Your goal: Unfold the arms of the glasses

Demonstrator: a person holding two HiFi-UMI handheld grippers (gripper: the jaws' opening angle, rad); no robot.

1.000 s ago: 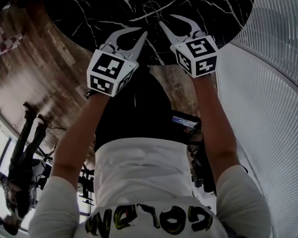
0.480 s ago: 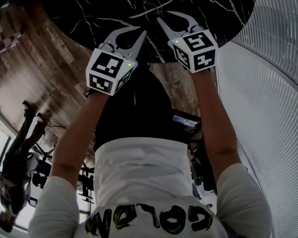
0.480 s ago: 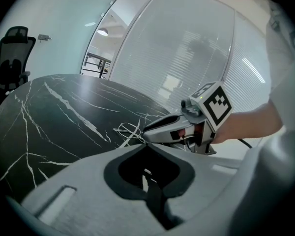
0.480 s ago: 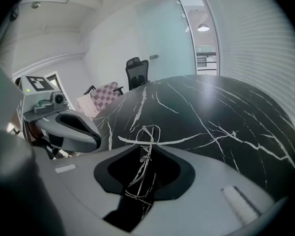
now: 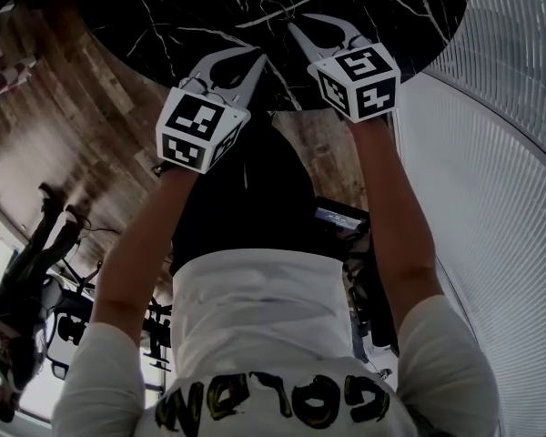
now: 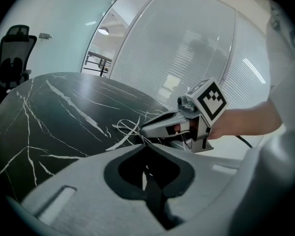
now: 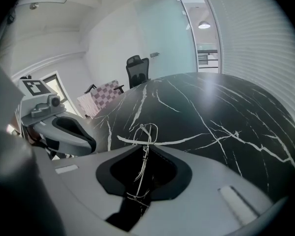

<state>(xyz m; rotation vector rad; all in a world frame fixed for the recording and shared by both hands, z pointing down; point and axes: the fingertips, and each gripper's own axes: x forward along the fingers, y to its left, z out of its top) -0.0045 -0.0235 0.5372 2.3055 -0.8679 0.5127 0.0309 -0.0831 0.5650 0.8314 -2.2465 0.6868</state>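
Note:
Thin wire-framed glasses (image 5: pixel 278 7) lie on the black marble table (image 5: pixel 164 16), also seen in the left gripper view (image 6: pixel 128 127) and the right gripper view (image 7: pixel 147 132). My left gripper (image 5: pixel 259 62) is shut, and a thin wire of the frame shows inside its jaws (image 6: pixel 146 145). My right gripper (image 5: pixel 300 25) sits just to its right, tip close to tip (image 6: pixel 143 129). Its jaws have just been closing and stand narrowly apart (image 7: pixel 145 149), with a wire part of the glasses running between them. I cannot tell whether the pads touch it.
The round table's near edge (image 5: pixel 282 116) lies just below both grippers. A ribbed glass wall (image 5: pixel 491 153) curves along the right. A black office chair (image 7: pixel 137 68) and a chequered seat (image 7: pixel 105 95) stand beyond the table's far side.
The right gripper's jaws have drawn much closer together around the glasses' wire and the gripper has edged slightly forward. The left gripper has kept still and shut.

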